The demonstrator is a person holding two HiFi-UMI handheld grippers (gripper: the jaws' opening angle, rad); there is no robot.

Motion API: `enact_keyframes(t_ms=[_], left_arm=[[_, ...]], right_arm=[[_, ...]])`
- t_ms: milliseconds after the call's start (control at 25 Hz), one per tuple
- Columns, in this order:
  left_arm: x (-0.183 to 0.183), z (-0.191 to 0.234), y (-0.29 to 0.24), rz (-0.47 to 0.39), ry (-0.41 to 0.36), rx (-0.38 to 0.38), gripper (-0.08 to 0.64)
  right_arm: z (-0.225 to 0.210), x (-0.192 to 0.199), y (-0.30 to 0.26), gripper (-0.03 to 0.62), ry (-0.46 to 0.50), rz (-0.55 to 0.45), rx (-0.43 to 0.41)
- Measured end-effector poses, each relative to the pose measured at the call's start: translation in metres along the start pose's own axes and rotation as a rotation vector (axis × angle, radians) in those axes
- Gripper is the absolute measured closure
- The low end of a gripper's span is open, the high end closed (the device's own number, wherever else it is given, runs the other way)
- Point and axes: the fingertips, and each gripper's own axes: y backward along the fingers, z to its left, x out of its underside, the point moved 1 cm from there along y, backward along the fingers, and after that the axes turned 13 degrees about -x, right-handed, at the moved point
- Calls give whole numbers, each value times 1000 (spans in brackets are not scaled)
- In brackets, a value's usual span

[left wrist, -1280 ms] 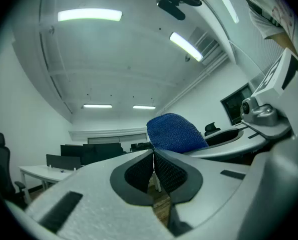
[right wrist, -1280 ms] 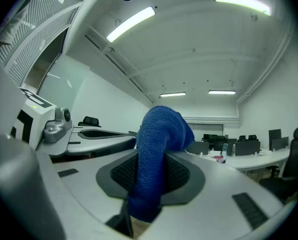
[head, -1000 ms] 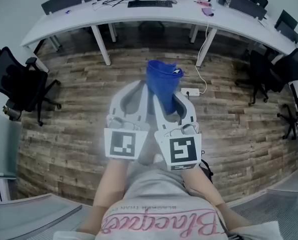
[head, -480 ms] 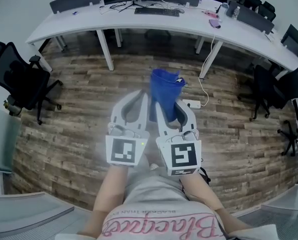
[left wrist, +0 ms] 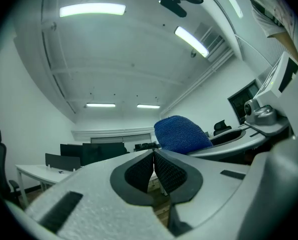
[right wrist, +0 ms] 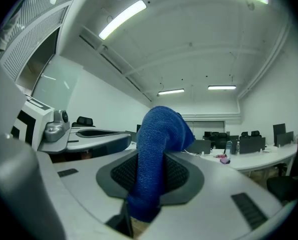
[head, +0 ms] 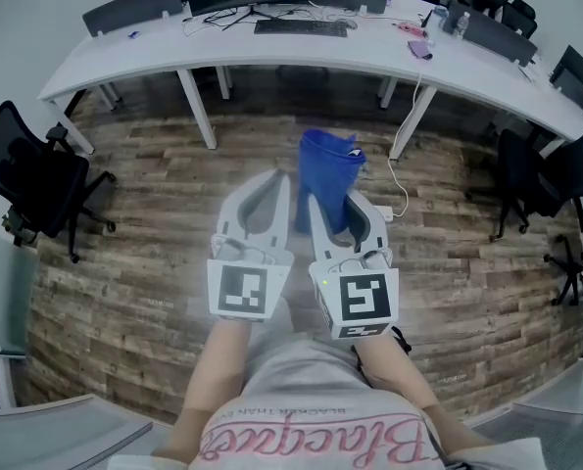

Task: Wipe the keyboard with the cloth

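Two grippers are riding side by side above the wooden floor (head: 154, 164), well short of the desk. My right gripper (right wrist: 147, 181) is pinching the blue cloth (head: 328, 167) between its pads. It is gripping low on the fabric, so most of the cloth is standing past the jaw tips and flopping over. My left gripper (left wrist: 153, 158) is carrying nothing, its jaws pressed together. The keyboard (head: 301, 28) is lying on the long white desk (head: 389, 55), well apart from me, so wiping is not yet beginning. I am judging the cloth to be light, soft and knitted, unlikely to slip from the ribbed pads but prone to bunching. This low hold is leaving a loose wad free to drag across the keys. The keyboard is probably light enough to slide under pressure, so my idle gripper may need to steady an edge. As for writing, cursive print on my shirt (head: 311, 437) is showing upside down, seemingly "Blacque"; the marker cubes are bearing patterns only.
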Motion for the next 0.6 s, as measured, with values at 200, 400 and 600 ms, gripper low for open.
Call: enact_keyframes(t_ms=[200, 400, 600], left_arm=[[7, 25, -48, -8, -16, 8, 555], [18, 54, -96, -9, -28, 17, 555], [28, 83, -140, -4, 0, 43, 555]], right_arm=[[-21, -5, -50, 495, -29, -18, -1], [-38, -6, -102, 495, -29, -4, 3], [-53, -9, -154, 495, -10, 6, 0]])
